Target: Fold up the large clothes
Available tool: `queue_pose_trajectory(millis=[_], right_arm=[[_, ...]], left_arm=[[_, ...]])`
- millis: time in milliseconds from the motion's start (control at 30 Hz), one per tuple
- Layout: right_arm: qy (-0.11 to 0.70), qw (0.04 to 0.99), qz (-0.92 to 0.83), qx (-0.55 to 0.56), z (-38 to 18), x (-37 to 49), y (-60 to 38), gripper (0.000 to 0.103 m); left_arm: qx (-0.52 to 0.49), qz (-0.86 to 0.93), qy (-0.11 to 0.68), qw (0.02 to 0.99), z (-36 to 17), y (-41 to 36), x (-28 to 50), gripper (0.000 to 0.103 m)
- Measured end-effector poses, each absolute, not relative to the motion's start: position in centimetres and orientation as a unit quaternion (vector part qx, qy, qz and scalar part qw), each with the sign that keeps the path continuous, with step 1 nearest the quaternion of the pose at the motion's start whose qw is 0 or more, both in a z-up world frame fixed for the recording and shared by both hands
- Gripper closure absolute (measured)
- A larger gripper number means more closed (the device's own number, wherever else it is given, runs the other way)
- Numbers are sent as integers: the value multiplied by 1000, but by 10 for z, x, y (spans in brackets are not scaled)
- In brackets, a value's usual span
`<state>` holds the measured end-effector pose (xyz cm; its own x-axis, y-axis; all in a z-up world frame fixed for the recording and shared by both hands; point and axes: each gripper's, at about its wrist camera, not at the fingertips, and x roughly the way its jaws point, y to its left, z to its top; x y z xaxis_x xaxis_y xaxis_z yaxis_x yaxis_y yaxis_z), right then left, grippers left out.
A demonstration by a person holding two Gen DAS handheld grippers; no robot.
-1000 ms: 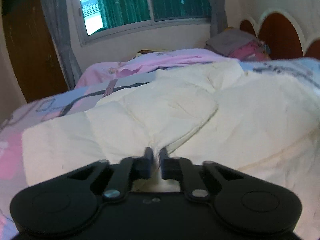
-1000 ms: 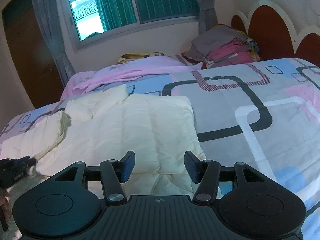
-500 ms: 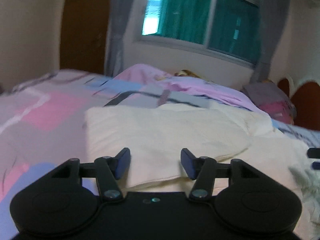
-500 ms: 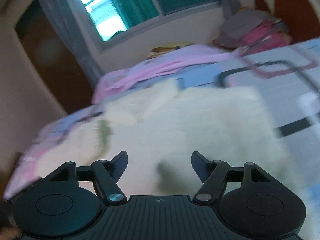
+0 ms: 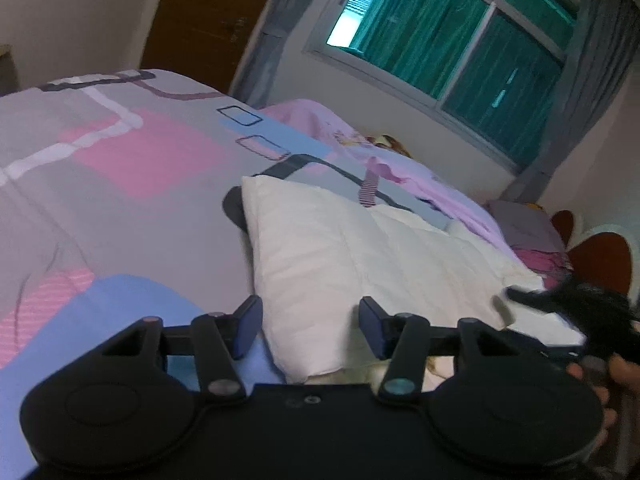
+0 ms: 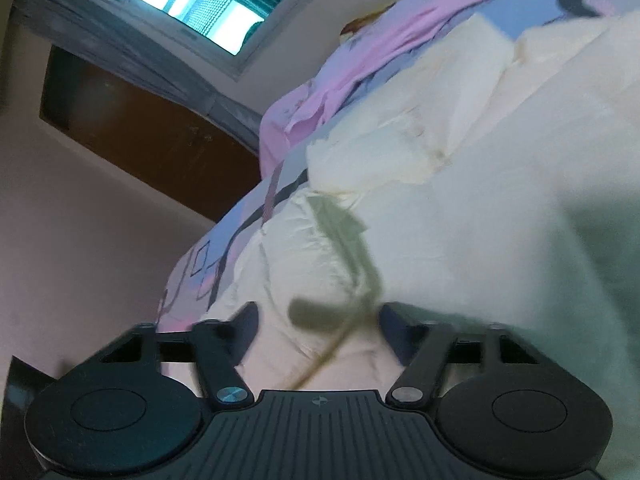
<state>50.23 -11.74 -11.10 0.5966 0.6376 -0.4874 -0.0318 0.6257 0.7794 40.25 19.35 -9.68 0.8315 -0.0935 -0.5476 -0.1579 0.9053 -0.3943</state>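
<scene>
Left wrist view: cream garment (image 5: pixel 360 256), large, padded/quilted, lies partly folded on the bed (image 5: pixel 120 168) w/ patterned grey-pink-blue cover; its near folded corner sits just ahead of your left claw (image 5: pixel 308 328); left claw: released, jaws easing inward slightly, garment corner in line w/ the gap but pads not pressing on it; right claw (image 5: pixel 560 312) seen at far right as a dark blur over the garment's right part, a hand (image 5: pixel 616 372) behind it.

Right wrist view: strongly rolled, blurred; right claw (image 6: pixel 318 332): jaws closing, cream fabric (image 6: pixel 460 220) directly ahead and between them, pads not yet pinching as far as can be told; a thin edge or cord (image 6: pixel 332 352) of the garment runs into the gap; claw shadow falls on the cloth.

Step in hand (judgement): between folds; both claws repositioning to take new hold on the near edge for the next fold; task approx. midway, since garment already doubled in part but still wide.

Next move calls for: you settle the right claw on a single clean edge, not a bunched layer; bring the left claw onto the near corner and clench; lift both evenly, carry across; keep layers aligned.

Backgr.: window (image 5: pixel 460 36) w/ green curtain; brown door (image 5: pixel 200 16); stack of folded clothes (image 5: pixel 532 240) by headboard.
</scene>
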Motion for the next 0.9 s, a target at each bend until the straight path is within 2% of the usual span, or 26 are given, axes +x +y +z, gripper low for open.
queue_pose_trajectory(millis=[33, 67, 100, 333, 467, 900], right_arm=[[400, 811, 204, 375, -111, 504, -115, 87], [394, 818, 205, 366, -109, 504, -115, 95], [384, 827, 203, 356, -104, 500, -117, 97], [290, 898, 156, 291, -59, 454, -173, 98], [275, 919, 120, 256, -53, 428, -205, 98], [286, 918, 41, 273, -77, 385, -272, 98]], left_arm=[[-220, 12, 288, 932, -97, 194, 404, 53], [-223, 5, 286, 932, -98, 195, 405, 54], [-225, -1, 283, 932, -97, 194, 406, 54], [-210, -54, 272, 938, -92, 165, 430, 54], [-177, -92, 271, 942, -88, 133, 445, 55], [-123, -119, 316, 933, -107, 87, 471, 55]])
